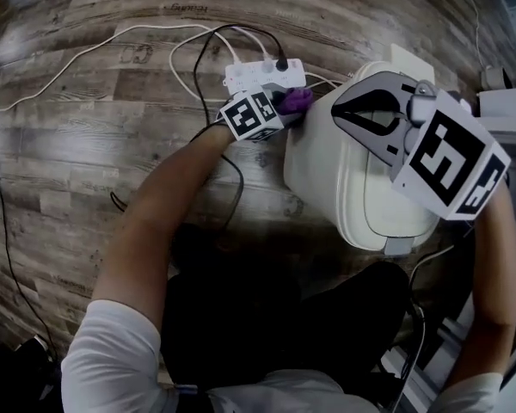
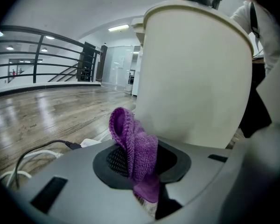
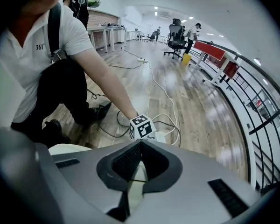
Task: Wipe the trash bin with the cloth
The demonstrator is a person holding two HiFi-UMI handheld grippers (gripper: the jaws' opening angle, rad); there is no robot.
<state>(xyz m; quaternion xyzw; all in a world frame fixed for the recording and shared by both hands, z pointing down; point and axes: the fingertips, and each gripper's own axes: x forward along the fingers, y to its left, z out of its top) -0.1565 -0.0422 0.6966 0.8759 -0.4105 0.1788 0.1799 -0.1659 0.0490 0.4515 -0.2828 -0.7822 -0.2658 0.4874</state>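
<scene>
The white trash bin (image 1: 344,179) stands upright on the wood-plank floor (image 1: 86,144) with its lid shut, seen from above right in front of the crouching person.

The left tool (image 2: 141,158) is clamped on a purple knitted cloth (image 2: 133,139). The fabric is pinched between the black pads and bunches up past the tips in a folded lump. This tool reaches in low from the bin's left side. In the head view the cloth sits right against the upper part of the bin's left wall, though no view shows plainly whether the fabric presses on the plastic. In the left gripper view the bin's pale wall fills the space just behind the cloth.

The right tool (image 3: 140,148) has its jaws together with nothing between them. It is held above the bin's lid, tilted steeply down, and its large marker cube (image 1: 451,163) is towards the person. The lid's pale surface shows through the slit under the closed jaws, but whether the tips touch the lid cannot be told.

On the floor just beyond the left tool's marker cube (image 1: 251,116) lies a white power strip (image 1: 262,74). White and black cables (image 1: 86,54) trail from it across the planks.
</scene>
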